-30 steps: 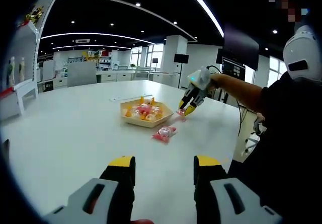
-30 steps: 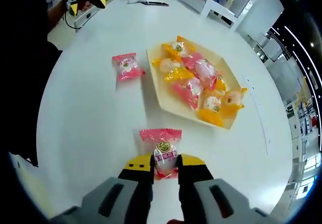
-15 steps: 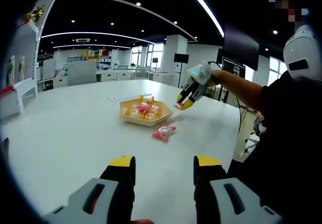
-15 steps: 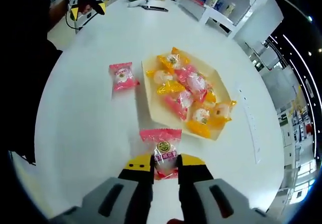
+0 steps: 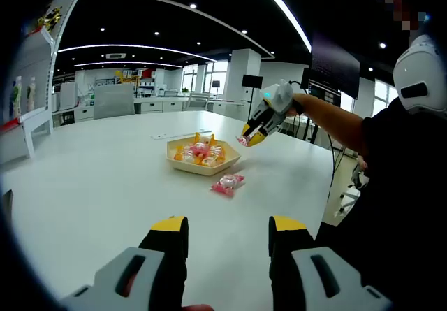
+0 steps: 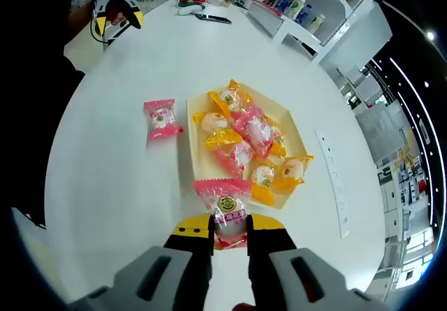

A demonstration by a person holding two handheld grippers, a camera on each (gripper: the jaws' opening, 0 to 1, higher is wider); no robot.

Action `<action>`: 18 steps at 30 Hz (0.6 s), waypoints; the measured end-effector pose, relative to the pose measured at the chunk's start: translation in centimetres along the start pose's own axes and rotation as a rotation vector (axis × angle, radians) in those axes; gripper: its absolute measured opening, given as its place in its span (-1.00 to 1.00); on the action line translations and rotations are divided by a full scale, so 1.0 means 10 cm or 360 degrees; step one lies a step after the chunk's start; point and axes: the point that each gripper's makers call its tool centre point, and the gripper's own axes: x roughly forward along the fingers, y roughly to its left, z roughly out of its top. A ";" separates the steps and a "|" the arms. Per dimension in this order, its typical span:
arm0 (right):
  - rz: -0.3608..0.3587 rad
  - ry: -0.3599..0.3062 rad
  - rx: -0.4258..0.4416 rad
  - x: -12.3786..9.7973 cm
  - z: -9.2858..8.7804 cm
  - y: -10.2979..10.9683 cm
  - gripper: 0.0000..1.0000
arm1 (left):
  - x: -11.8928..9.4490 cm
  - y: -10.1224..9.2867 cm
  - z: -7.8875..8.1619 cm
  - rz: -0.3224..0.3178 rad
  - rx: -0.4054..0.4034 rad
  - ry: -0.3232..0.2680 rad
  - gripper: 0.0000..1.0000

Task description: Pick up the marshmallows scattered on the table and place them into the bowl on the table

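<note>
Right gripper [image 6: 229,228] held a pink marshmallow packet [image 6: 227,212] between its jaws, above the table [image 6: 119,185] near the bowl [image 6: 198,150]. Left gripper [image 5: 228,228] hovered with jaws wide apart. Another pink packet [image 6: 160,118] lay beside the bowl.

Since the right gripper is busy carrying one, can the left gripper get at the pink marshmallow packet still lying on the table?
Probably yes. The left gripper is open and holds nothing, and bare table lies between it and the pink packet beside the bowl. The right gripper is raised off to the side, holding its own packet.
</note>
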 end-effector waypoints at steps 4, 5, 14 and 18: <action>-0.0001 -0.0014 -0.0022 0.00 0.06 0.02 -0.61 | 0.00 0.00 0.00 0.0004 0.0001 0.0001 -0.07; 0.0000 -0.0018 -0.0030 0.00 0.08 0.03 -0.61 | 0.00 -0.01 0.00 0.0002 0.0001 0.0001 -0.07; 0.0002 -0.0024 -0.0072 -0.01 0.14 0.05 -0.61 | 0.00 -0.02 0.00 -0.0002 0.0005 0.0002 -0.07; 0.0008 -0.0038 -0.0100 -0.01 0.21 0.06 -0.62 | -0.01 -0.02 0.01 0.0001 0.0008 0.0001 -0.07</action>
